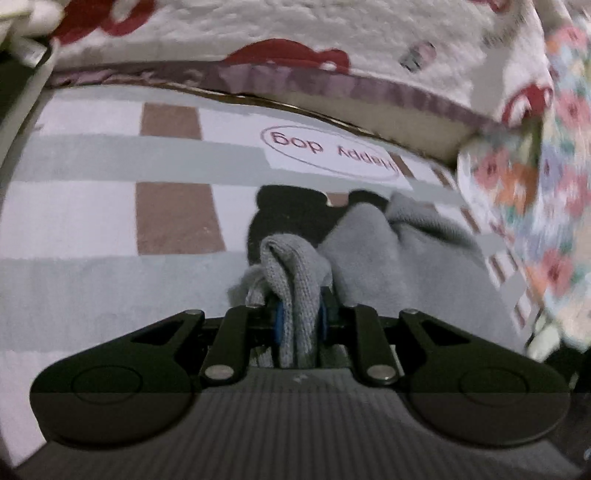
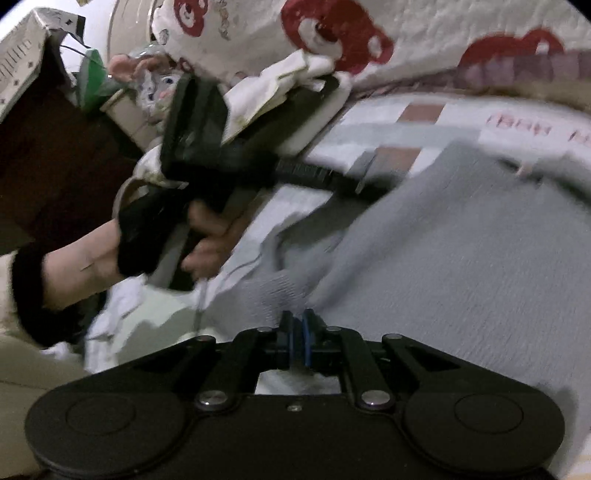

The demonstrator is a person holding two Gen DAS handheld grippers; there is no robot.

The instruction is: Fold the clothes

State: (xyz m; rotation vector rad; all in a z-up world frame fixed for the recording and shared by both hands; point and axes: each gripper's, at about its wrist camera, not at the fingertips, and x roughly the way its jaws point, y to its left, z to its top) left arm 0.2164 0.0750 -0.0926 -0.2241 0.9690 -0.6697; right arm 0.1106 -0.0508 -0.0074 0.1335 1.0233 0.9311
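I have one grey knitted garment (image 1: 388, 251) pinched in both of my tools, so the step in hand looks like the start of a fold: two points gripped, the cloth ready to be carried over. My left gripper (image 1: 299, 321) has its jaws drawn nearly together on a thick ribbed fold of the grey knit, which bunches up just ahead of the blue pads (image 1: 279, 325) and runs back between them. The rest of the garment lies ahead and to the right of those fingers on the striped bedsheet (image 1: 110, 221).

My right gripper (image 2: 297, 332) is likewise almost closed; a ribbed edge of the same grey garment sits right at its tips, and I judge the pads are nipping it, though the contact is partly hidden. The broad body of the cloth spreads ahead and to the right of these fingers. Up and to the left of them I see my left hand (image 2: 207, 236) around its handle.

Next, I reckon, both grips must travel together, keeping the edge taut so the fold lands flat.

Count: one garment, two grippers, one quilt with red prints (image 1: 295, 33)
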